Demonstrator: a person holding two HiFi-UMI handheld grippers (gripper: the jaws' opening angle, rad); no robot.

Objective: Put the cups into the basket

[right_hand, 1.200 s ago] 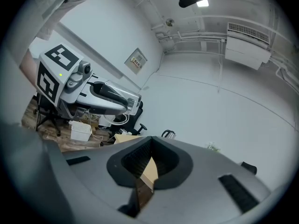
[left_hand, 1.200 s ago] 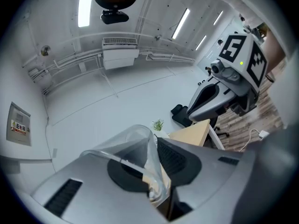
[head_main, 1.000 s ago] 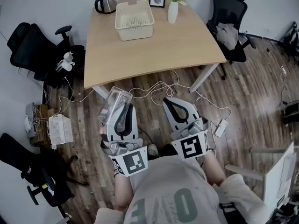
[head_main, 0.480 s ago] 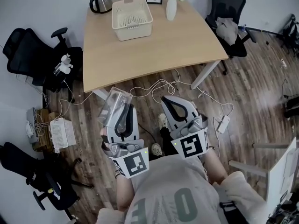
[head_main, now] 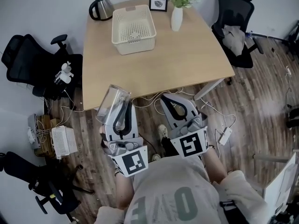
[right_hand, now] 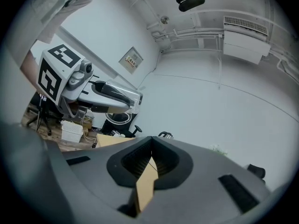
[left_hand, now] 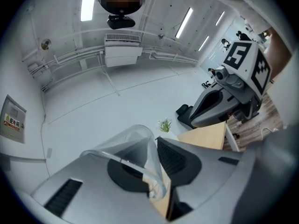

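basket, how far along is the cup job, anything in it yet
Done: nothing; the basket on the table looks empty.
In hand: the left claw is shut on a clear cup, short of the table. The right claw is shut and empty.
Left: carry the cup over and drop it in. No other cups in view.

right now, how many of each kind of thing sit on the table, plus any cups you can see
electric kettle: 1
plastic basket: 1
framed picture: 1
white vase with a plant: 1
clear cup, held in the left gripper, not on the table: 1
total: 5
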